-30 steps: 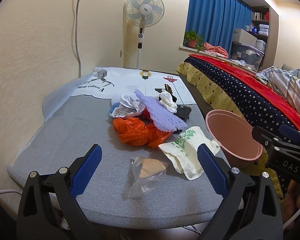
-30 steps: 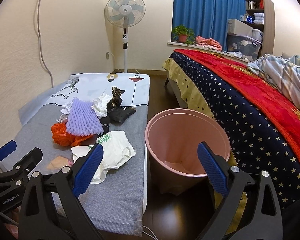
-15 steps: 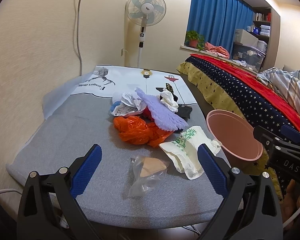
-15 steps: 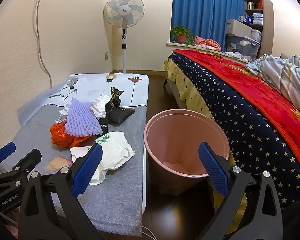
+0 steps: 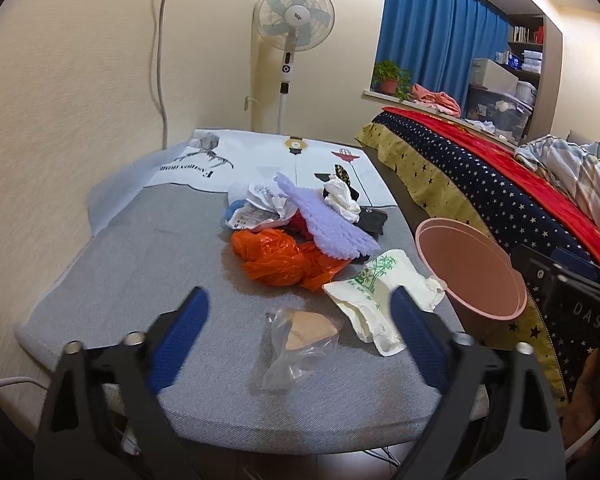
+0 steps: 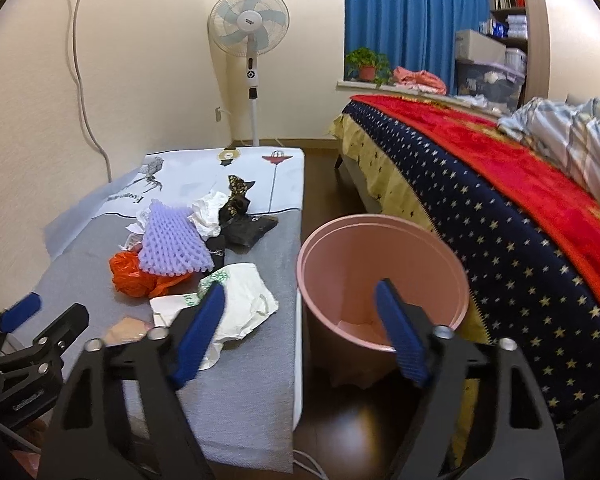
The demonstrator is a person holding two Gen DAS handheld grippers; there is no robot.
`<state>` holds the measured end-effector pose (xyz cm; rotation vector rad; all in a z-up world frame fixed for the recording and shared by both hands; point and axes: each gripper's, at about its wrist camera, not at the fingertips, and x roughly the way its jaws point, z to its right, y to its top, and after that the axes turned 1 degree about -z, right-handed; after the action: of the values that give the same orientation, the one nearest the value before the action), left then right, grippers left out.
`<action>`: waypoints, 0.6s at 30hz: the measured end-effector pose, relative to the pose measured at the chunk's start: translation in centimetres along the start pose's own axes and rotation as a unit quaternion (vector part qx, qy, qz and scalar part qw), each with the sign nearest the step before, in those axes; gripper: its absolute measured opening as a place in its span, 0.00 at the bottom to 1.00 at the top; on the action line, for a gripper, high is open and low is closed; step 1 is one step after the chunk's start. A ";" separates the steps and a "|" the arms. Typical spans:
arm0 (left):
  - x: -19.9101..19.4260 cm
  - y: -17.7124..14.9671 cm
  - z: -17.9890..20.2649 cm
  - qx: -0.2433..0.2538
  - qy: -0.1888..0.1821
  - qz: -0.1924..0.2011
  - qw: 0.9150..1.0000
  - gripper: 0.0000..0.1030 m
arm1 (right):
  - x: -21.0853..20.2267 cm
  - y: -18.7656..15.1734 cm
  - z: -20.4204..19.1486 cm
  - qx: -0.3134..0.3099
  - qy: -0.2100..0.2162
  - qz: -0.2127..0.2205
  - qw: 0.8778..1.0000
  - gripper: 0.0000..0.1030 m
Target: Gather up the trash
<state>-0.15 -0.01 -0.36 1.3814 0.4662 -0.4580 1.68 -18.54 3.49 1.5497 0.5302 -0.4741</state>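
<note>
Trash lies in a heap on a grey mat: an orange plastic bag, a purple foam net, crumpled white paper, a white bag with a green bamboo print and a clear wrapper with a tan piece inside. A pink bin stands on the floor beside the mat. My left gripper hovers over the mat's near end, its jaws closing with nothing pressed between them. My right gripper hangs in the air between the mat's edge and the bin, jaws closing, empty.
A bed with a starred navy and red cover runs along the right. A standing fan is at the far wall, a cable hangs down the left wall. Dark floor shows between mat and bed.
Both grippers' jaws have narrowed, the right more than the left. Neither hand has moved, and the trash lies as before.
</note>
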 end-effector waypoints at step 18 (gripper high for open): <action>5.2 -1.9 -0.9 -0.015 0.004 -0.078 0.997 0.63 | 6.7 -1.8 -0.8 0.057 0.083 -0.099 0.990 0.51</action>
<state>2.98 0.47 -4.94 1.3231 0.5887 -0.5706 6.00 -17.42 -1.93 1.6635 0.8034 -0.5364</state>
